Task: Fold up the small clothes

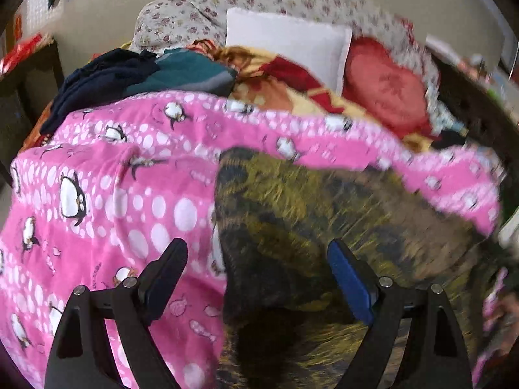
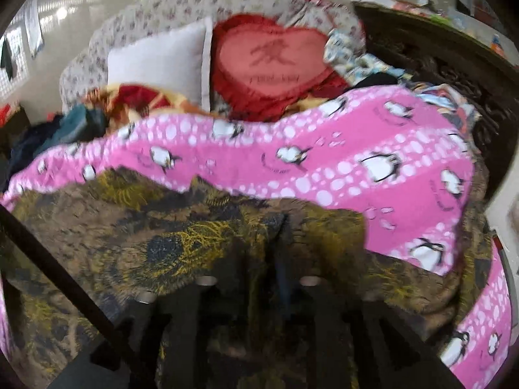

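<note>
Olive-and-brown patterned cloth [image 1: 308, 227], the garment being folded, lies spread over a pink penguin-print blanket [image 1: 107, 194] on the bed, filling the lower middle and right of the left wrist view. It looks only partly laid out; I judge the folding barely begun, with no neat folded stack visible. The left gripper [image 1: 258, 275] hovers over its edge, jaws spread wide and empty. The right gripper [image 2: 259, 278] is blurred against the cloth at the lower centre of its view; whether its jaws pinch fabric I cannot tell. Dark clothes [image 1: 107, 81] wait upper left. No containers show.
</note>
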### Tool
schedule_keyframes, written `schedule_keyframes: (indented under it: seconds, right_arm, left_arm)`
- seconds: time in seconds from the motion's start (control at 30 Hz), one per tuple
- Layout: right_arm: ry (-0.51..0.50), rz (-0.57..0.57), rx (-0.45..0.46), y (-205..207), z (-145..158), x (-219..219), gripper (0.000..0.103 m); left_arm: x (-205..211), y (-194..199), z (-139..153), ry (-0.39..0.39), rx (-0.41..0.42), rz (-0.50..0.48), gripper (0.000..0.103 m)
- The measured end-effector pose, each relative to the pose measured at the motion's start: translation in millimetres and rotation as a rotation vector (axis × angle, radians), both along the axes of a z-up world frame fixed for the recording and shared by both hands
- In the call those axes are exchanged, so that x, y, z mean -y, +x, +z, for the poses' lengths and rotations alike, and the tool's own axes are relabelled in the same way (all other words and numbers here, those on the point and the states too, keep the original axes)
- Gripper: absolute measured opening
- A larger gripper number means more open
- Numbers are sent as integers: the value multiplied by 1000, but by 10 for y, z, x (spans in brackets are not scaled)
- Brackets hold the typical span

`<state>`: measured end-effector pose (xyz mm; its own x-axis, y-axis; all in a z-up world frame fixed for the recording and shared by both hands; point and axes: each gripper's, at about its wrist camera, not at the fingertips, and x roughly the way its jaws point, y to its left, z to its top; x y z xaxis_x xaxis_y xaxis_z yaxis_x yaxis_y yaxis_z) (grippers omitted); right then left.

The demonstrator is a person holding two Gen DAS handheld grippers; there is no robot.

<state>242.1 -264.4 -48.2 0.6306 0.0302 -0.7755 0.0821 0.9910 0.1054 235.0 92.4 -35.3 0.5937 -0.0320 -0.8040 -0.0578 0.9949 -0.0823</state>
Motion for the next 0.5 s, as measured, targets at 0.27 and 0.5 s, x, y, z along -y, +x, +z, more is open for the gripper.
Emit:
schedule_keyframes:
  seconds: [0.27, 0.5]
  right_arm:
    - [-73, 170, 37, -285, 12, -305, 41]
    - [-62, 155, -16, -854, -6, 43, 43]
  left_arm:
    - [-131, -47, -324, -34, -57, 27, 90]
    - [-82, -182, -148, 16, -25, 20, 90]
